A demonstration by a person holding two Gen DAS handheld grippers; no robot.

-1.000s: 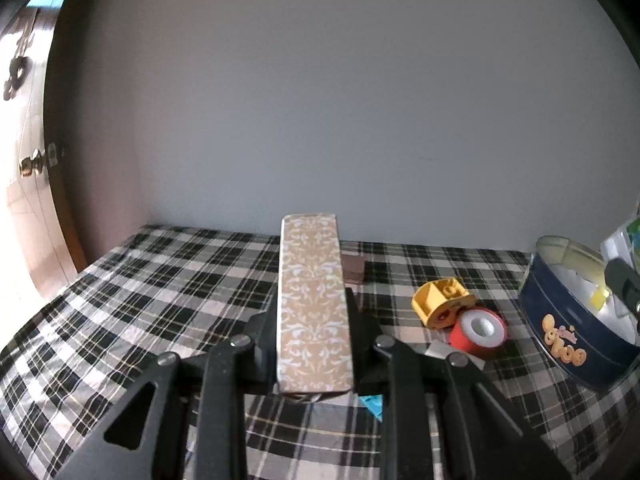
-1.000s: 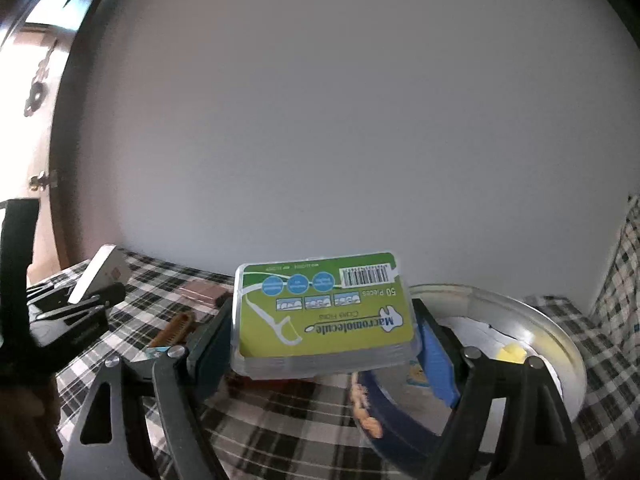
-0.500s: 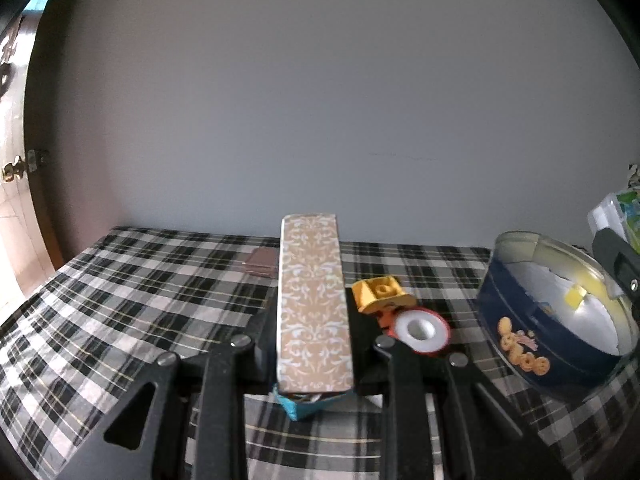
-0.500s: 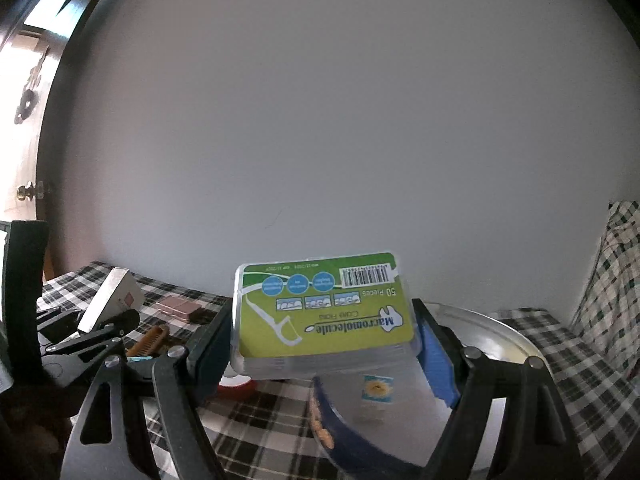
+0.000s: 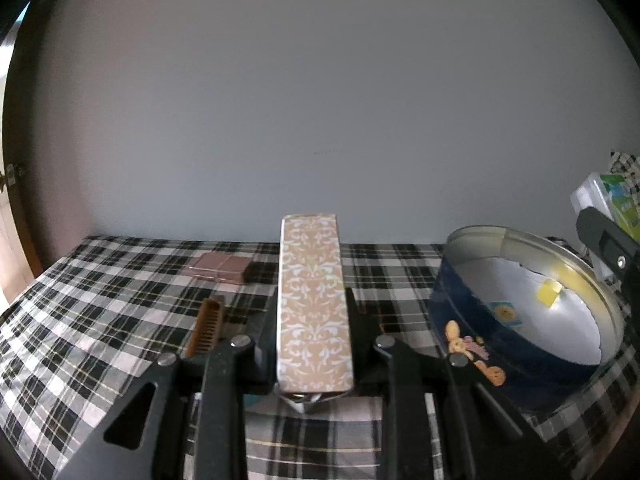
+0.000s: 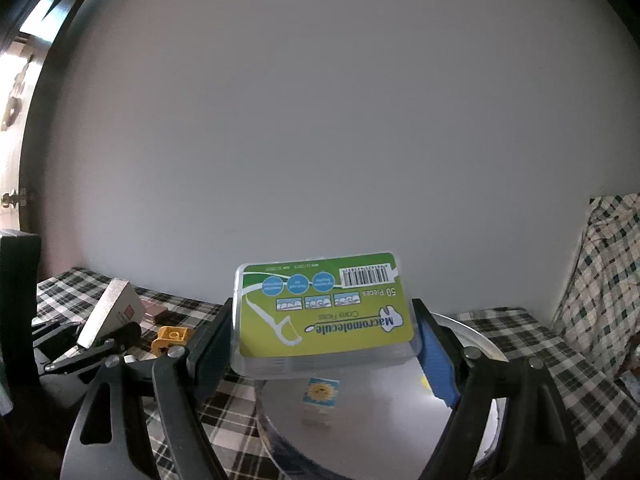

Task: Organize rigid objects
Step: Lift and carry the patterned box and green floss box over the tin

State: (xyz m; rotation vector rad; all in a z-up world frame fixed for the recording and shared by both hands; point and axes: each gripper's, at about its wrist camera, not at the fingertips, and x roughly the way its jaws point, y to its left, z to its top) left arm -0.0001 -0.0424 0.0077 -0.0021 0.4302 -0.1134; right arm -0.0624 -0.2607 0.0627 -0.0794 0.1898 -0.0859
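1. Printed upside down on the green label of the floss-pick box (image 6: 324, 312): "Macromolecule", "Care Floss", "50 Pieces", plus a barcode and three blue circles; clear, rounded plastic casing.
2. Clamped by its sides in the right gripper (image 6: 324, 340), jaws set wide, blue pad on the right; held just above the round tin (image 6: 472, 412).
3. On the tin's navy outer wall (image 5: 472, 344): orange cartoon figures, lettering too warped to read; shiny bare metal inside, holding a small sun-printed packet (image 6: 320, 392) and a yellow scrap (image 5: 549, 294).
4. Pinched narrowly in the left gripper (image 5: 314, 320): a long flat box (image 5: 314, 300), tan with white damask scrolls, held over the tablecloth (image 5: 100, 312), left of the tin.
5. Black-and-white plaid cloth; lying on it a brown toothed comb (image 5: 208, 326), a pinkish-brown flat block (image 5: 218, 267) and a yellow toy brick (image 6: 170, 338).
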